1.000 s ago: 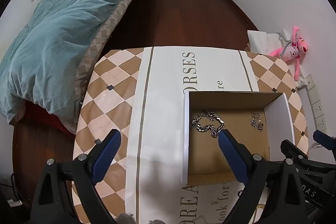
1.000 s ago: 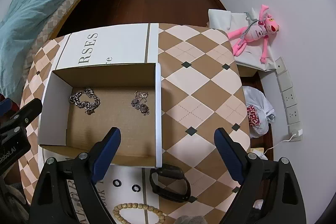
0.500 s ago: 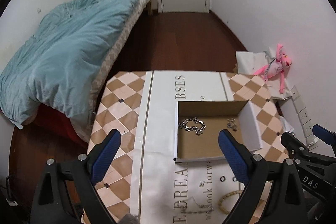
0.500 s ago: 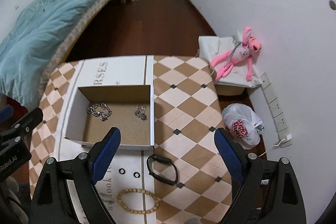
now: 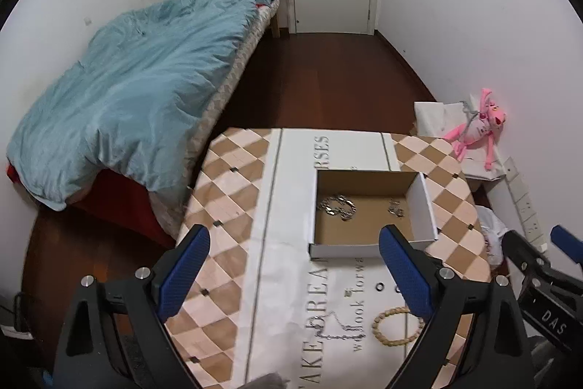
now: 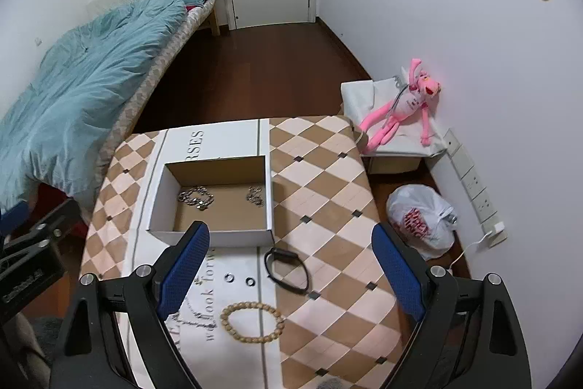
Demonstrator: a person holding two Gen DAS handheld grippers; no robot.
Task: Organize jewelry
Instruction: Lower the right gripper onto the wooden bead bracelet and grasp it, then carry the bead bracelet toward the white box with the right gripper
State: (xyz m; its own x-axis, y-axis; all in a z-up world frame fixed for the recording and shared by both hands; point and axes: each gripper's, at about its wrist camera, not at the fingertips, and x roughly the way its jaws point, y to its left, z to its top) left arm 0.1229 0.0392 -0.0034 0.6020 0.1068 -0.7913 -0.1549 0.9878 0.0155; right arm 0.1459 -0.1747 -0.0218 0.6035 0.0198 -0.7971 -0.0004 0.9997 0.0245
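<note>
Both grippers hang high above the table with jaws spread wide and nothing held: the left gripper (image 5: 293, 274) over the white printed strip of the checkered tablecloth (image 6: 320, 192), the right gripper (image 6: 291, 267) nearer the table's right side. Ahead of both sits the open white cardboard box (image 6: 215, 237), with a chunky silver chain bracelet (image 6: 195, 197) and a smaller silver piece (image 6: 255, 195) lying apart on its brown floor. Between box and grippers lie two small dark rings (image 6: 238, 279), a black band (image 6: 288, 270), a tan beaded bracelet (image 6: 253, 321) and a thin silver chain (image 5: 333, 330).
</note>
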